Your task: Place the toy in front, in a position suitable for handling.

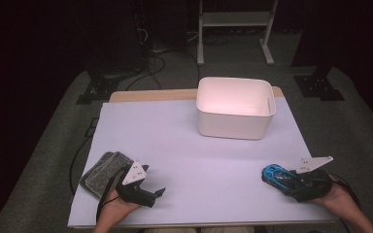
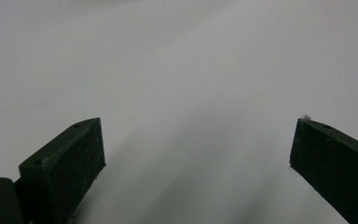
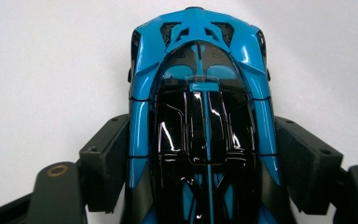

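At the near right of the table (image 1: pixel 184 145), the right gripper (image 3: pixel 200 154) is clamping the blue toy car (image 3: pixel 200 93) by its sides; squeezing squarely should be preventing slipping.

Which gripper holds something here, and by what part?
The right gripper clamps the blue toy car across its sides at mid-body; the left gripper holds nothing.

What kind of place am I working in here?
Probably a lab or recording studio set up for tabletop handling trials: a table under a plain white sheet, dark curtained surroundings, cables trailing over grey carpet, and a white equipment stand behind.
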Available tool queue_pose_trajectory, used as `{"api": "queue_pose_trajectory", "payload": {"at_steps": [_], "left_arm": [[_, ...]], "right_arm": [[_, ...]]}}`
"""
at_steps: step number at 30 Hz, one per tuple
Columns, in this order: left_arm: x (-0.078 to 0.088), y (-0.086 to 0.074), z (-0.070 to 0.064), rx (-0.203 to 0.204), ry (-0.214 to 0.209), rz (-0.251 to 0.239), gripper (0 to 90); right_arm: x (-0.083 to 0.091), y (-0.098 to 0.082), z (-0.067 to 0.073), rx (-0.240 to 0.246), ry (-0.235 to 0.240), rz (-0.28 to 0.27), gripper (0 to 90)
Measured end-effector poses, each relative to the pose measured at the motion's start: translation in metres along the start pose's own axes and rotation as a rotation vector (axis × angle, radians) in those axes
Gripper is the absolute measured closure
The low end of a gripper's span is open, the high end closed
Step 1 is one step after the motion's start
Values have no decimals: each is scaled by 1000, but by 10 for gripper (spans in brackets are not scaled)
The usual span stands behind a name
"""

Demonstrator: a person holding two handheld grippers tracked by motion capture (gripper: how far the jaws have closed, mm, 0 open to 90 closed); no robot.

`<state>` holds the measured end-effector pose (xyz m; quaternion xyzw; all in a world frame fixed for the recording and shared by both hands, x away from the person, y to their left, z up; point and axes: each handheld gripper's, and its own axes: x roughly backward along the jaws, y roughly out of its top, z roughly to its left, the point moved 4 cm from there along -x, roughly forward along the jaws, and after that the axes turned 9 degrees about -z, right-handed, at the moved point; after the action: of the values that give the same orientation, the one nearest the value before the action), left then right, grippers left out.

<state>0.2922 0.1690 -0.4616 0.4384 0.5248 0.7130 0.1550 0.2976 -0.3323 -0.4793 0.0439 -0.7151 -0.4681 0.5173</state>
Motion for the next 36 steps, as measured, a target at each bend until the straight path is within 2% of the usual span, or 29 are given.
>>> {"api": "queue_pose_trajectory", "payload": {"at_steps": [24,28,33,36], "left_arm": [[2,0,2,8,7,0,23],[2,0,3,5,8,1,23],[2,0,3,7,9,-2,23],[3,0,3,7,8,0,24]], "right_arm": [[7,1,2,3,-18,-17,254],[10,5,3,-3,-13,-35,254],[12,16,8,11,8,-59,270],[11,26,13,43,22,-60,270]]}}
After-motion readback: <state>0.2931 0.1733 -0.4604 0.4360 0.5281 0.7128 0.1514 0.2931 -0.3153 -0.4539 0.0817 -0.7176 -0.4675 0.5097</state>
